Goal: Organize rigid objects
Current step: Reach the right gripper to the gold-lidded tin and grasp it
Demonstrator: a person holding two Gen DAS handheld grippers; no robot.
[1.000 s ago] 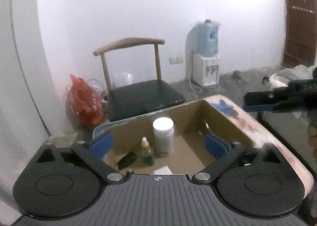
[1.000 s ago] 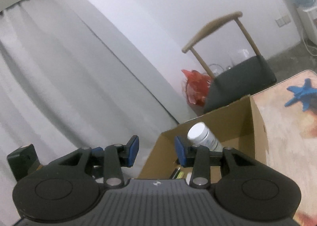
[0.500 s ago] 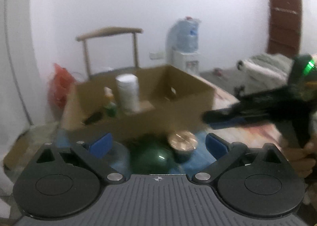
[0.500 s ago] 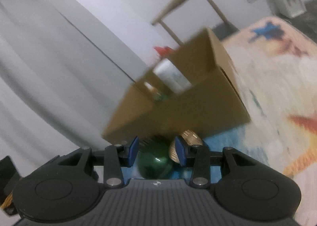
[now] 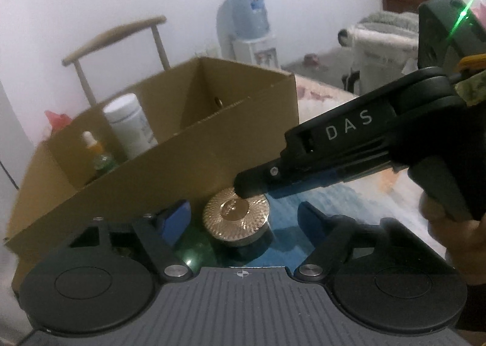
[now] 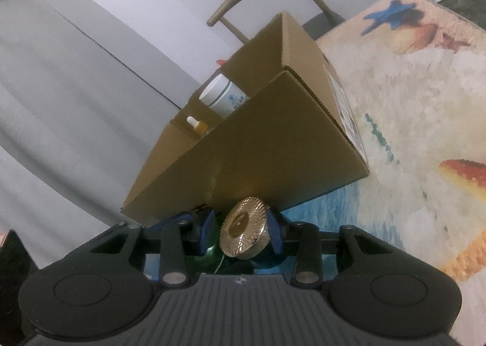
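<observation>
A green glass jar (image 5: pixel 194 251) with a round gold lid (image 5: pixel 235 218) stands on the table just in front of an open cardboard box (image 5: pixel 182 176). My left gripper (image 5: pixel 244 218) straddles the jar; its jaws are closing and its blue pads (image 5: pixel 176 218) still stand clear of the glass. My right gripper (image 6: pixel 241 232) is down around the gold lid (image 6: pixel 244 232), also closing: its right pad (image 6: pixel 275 232) meets the rim, and a thin gap shows at the left one. In the left wrist view the right gripper (image 5: pixel 249 188) reaches in from the right.
In the box stand a white bottle (image 5: pixel 130 127) and a small dropper bottle (image 5: pixel 94 145). A patterned cloth (image 6: pixel 410 121) covers the table to the right. A hand (image 5: pixel 455 239) holds the right gripper. A chair (image 5: pixel 121 33) and a water dispenser (image 5: pixel 246 21) stand beyond.
Both grippers have dropped from above the box to the jar in front of it. The left jaws have narrowed. The right gripper now has the gold lid between its pads.
</observation>
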